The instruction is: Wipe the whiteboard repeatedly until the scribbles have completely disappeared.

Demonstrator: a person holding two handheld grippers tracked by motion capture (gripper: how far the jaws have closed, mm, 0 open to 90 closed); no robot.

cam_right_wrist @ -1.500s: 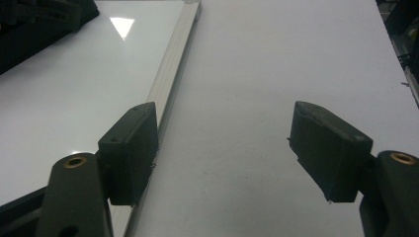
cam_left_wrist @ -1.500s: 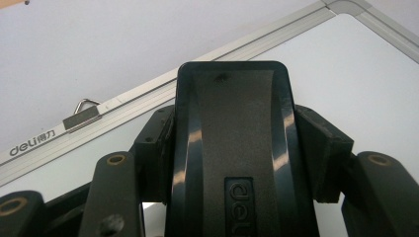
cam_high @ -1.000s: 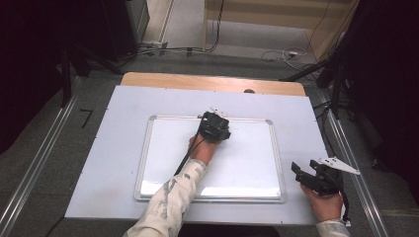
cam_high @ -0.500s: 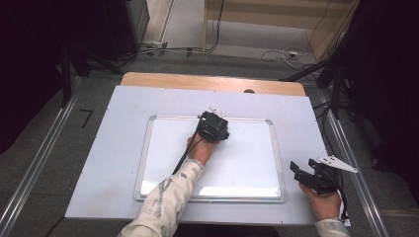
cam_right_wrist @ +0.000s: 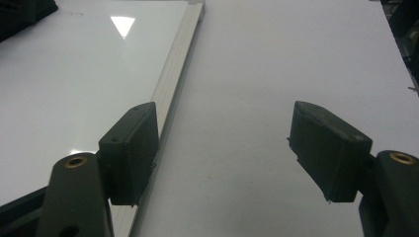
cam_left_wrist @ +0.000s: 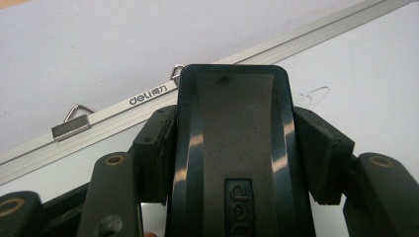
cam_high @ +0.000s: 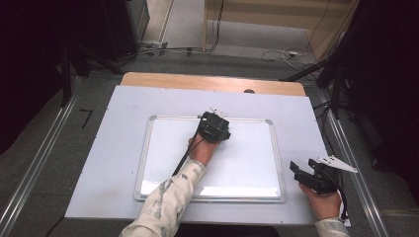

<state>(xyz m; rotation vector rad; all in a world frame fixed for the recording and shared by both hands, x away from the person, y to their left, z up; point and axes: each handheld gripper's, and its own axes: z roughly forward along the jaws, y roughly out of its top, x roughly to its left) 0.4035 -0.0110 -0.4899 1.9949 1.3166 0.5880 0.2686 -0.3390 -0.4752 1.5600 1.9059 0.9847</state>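
A white whiteboard (cam_high: 242,165) with a silver frame lies on the pale table sheet (cam_high: 118,148). My left gripper (cam_high: 213,127) rests near the board's top edge, shut on a black Deli board eraser (cam_left_wrist: 232,148). In the left gripper view its pads (cam_left_wrist: 157,148) press both sides of the eraser, which points at the top frame (cam_left_wrist: 148,96). A faint pen mark (cam_left_wrist: 314,94) lies on the board beside the eraser. My right gripper (cam_high: 297,170) (cam_right_wrist: 227,148) hovers over the sheet just right of the board's lower right corner, open with nothing between its fingers.
Two metal hanging clips (cam_left_wrist: 74,121) stick out from the board's top frame. A wooden strip (cam_high: 207,81) runs along the table's far edge. Metal rails (cam_high: 39,163) flank the table, and cables lie on the floor behind it (cam_high: 276,54).
The left forearm has swung slightly to the left at the elbow. Both grippers stay where they were, the left still shut on the eraser.
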